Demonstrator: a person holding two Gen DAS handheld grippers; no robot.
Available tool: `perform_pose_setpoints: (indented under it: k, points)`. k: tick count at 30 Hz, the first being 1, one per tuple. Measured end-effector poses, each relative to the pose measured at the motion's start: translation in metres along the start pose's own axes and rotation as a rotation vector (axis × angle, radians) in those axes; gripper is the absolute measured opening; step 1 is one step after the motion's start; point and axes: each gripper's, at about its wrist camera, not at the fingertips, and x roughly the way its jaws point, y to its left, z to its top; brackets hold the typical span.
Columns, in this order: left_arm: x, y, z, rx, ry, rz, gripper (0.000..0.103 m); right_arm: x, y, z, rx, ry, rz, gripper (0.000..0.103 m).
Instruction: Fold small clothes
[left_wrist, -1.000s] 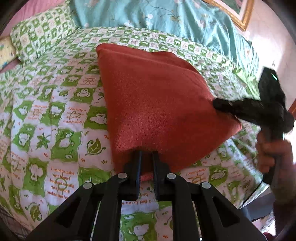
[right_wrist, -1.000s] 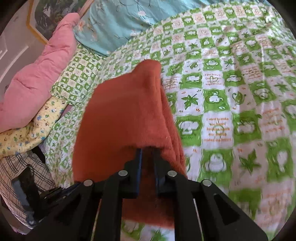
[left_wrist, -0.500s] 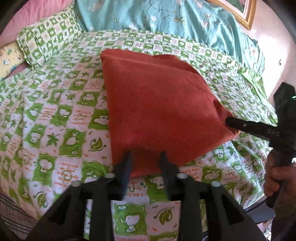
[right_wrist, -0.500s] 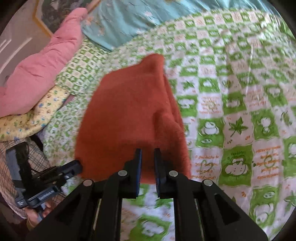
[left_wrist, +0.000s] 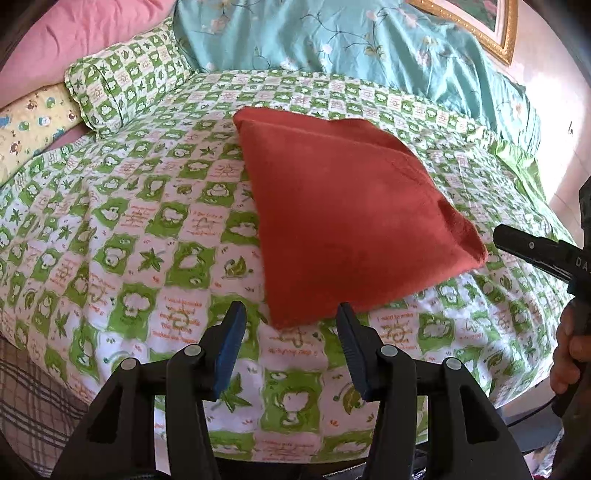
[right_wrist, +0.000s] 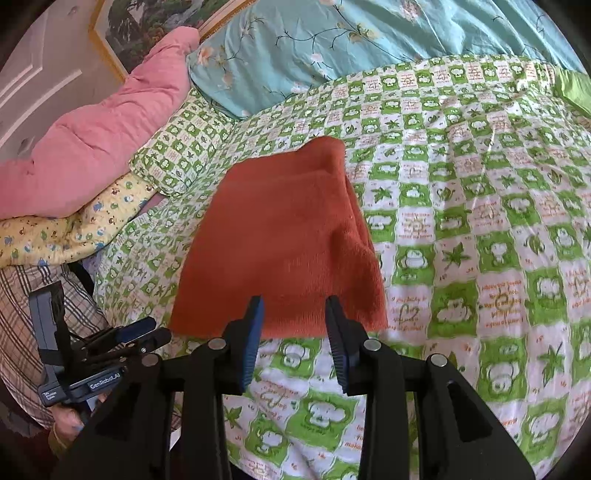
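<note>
Rust-red fleecy folded cloth (left_wrist: 343, 214) lay on the green-and-white checked bedspread (left_wrist: 147, 229), both grippers, left (left_wrist: 291, 354) and right (right_wrist: 293, 339), just short of its near edge, jaws spread and empty; snagging that edge could undo the fold

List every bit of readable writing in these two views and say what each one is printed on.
"GenRoboAI": white print on the body of the left tongs, seen in the right wrist view.
"DA": cut-off white letters on the right tongs, at the edge of the left wrist view.
"I want to make": orange script on the green-checked bedsheet; the lines below it are too blurred to read.
Small white label under "GenRoboAI": too small.
Red cloth: none.
</note>
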Motion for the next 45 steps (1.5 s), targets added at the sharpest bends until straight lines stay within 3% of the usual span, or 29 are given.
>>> perform_pose_setpoints:
  k: [3,8,15,20,23,27,31,36,37,39,41,45]
  points:
    - [0.003,0.009,0.012,-0.021,-0.016,0.005,0.059,0.004,-0.004,0.014,0.01,-0.012,-0.012,0.036]
    - [0.013,0.018,0.03,-0.057,-0.016,0.011,0.06,0.016,-0.009,0.033,0.032,-0.029,-0.008,0.036]
    - [0.046,0.025,0.08,-0.042,-0.022,0.092,0.06,0.068,-0.027,0.078,0.084,0.002,-0.019,0.036]
    - [0.073,0.033,0.098,-0.062,0.004,0.089,0.061,0.104,-0.046,0.102,0.14,0.048,-0.018,0.036]
    - [0.086,0.033,0.104,-0.052,0.02,0.118,0.062,0.125,-0.044,0.109,0.094,0.091,-0.035,0.01]
    - [0.099,0.029,0.104,-0.026,0.033,0.16,0.065,0.137,-0.038,0.112,0.031,0.098,-0.116,0.01]
    - [0.092,0.029,0.103,-0.018,0.026,0.169,0.065,0.134,-0.048,0.11,0.092,0.088,-0.064,0.012]
    - [0.069,0.034,0.095,-0.064,0.013,0.142,0.063,0.093,-0.042,0.101,0.121,0.034,-0.022,0.015]
    - [0.064,0.034,0.092,-0.071,0.008,0.136,0.063,0.087,-0.04,0.098,0.119,0.031,-0.012,0.017]
    - [0.055,0.032,0.087,-0.079,0.003,0.124,0.063,0.073,-0.031,0.088,0.106,0.026,0.0,0.033]
    - [0.046,0.029,0.079,-0.076,-0.001,0.114,0.064,0.062,-0.023,0.079,0.096,0.019,0.013,0.04]
    - [0.03,0.021,0.063,-0.055,-0.007,0.129,0.069,0.045,-0.005,0.056,0.066,0.016,0.029,0.041]
